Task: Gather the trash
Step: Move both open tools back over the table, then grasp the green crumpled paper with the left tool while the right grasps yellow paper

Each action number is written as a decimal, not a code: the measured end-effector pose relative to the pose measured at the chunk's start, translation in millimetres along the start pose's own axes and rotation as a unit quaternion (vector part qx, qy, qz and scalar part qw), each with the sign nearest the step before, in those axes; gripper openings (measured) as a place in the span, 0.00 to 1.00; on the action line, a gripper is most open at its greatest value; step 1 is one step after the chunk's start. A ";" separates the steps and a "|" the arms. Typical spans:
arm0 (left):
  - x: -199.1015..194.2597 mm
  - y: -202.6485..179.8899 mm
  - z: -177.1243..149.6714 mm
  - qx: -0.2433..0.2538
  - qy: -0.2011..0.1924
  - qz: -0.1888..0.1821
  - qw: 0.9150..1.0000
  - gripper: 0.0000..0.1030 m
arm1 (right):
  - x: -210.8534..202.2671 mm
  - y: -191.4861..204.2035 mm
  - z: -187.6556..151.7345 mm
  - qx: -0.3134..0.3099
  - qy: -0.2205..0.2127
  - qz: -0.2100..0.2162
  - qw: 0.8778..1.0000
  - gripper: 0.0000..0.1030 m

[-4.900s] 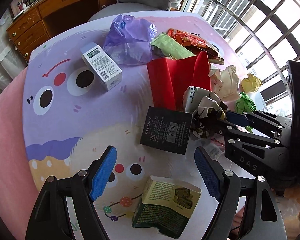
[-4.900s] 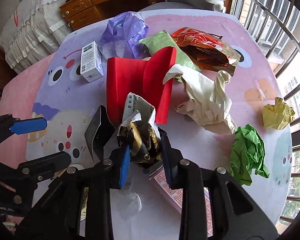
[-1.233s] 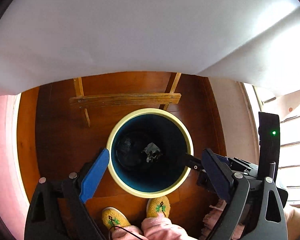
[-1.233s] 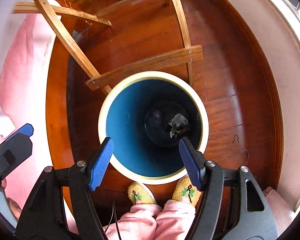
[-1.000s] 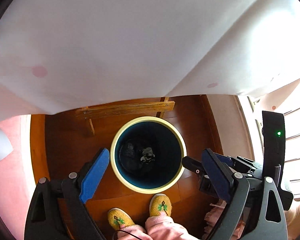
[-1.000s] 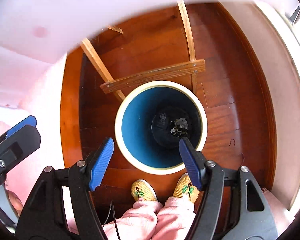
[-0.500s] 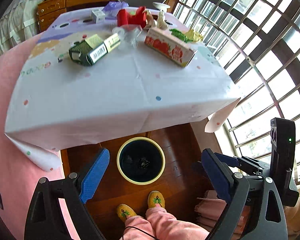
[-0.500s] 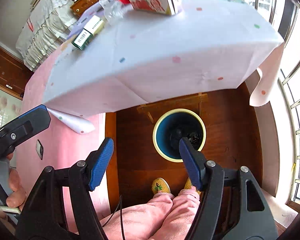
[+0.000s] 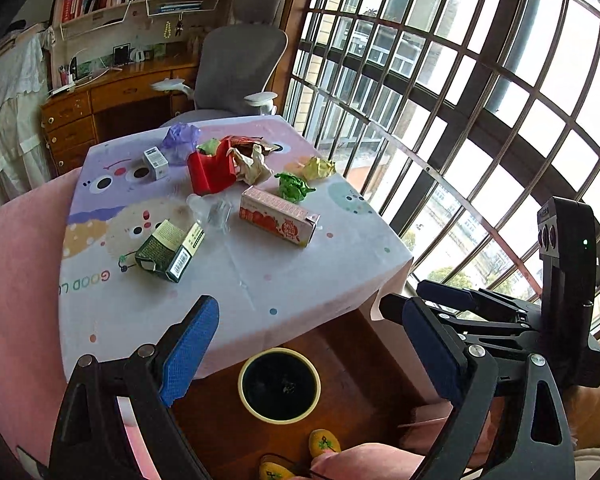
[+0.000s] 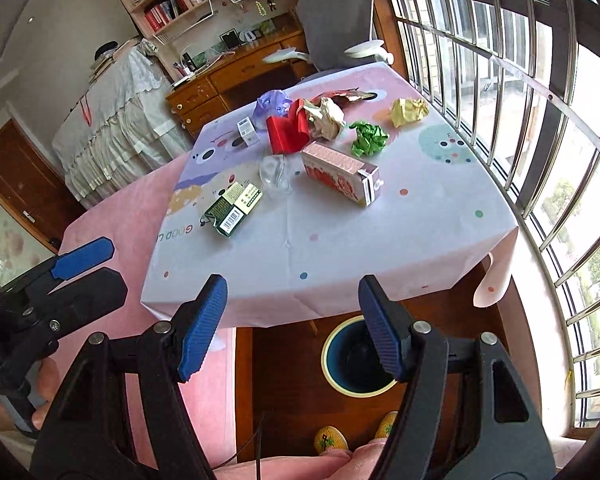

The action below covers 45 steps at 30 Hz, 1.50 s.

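A: Both grippers, left gripper [image 9: 308,348] and right gripper [image 10: 292,328], are held above the bin [image 9: 279,385]; fingers spread wide, nothing held.

B: Next pick judged: green box [image 10: 232,209] on bench [image 10: 340,248]; reach needed.

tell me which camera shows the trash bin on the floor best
The left wrist view: the trash bin sits unobstructed between the open tongs, rim and dark inside visible. In the right wrist view the trash bin is partly hidden behind the right tong finger.

bin [image 10: 342,376] rim behind claw, contents indistinct
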<state>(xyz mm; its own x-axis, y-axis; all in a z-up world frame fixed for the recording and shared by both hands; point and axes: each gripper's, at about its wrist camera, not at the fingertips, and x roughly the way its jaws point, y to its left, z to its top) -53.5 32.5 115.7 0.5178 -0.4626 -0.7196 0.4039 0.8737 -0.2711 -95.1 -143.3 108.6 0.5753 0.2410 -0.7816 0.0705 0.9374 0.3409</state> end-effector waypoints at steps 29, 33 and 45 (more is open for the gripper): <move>329.7 17.3 221.1 -0.156 0.101 0.123 0.975 0.78 | 191.6 -225.0 285.3 -0.086 0.096 0.024 0.991 0.64; 389.8 23.3 227.6 -0.182 0.146 0.139 0.962 0.76 | 246.3 -254.1 309.1 -0.084 0.136 0.025 0.987 0.64; 500.0 52.2 218.0 -0.214 0.230 0.173 0.933 0.66 | 352.7 -273.8 314.6 -0.062 0.205 0.051 0.976 0.62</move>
<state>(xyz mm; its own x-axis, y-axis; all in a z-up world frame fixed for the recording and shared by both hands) 390.9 -185.9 -118.9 0.1438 -0.1136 -0.9831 -0.1172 0.9844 -0.1309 344.8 -394.0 -96.1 0.1988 0.3911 -0.8986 -0.0847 0.9203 0.3818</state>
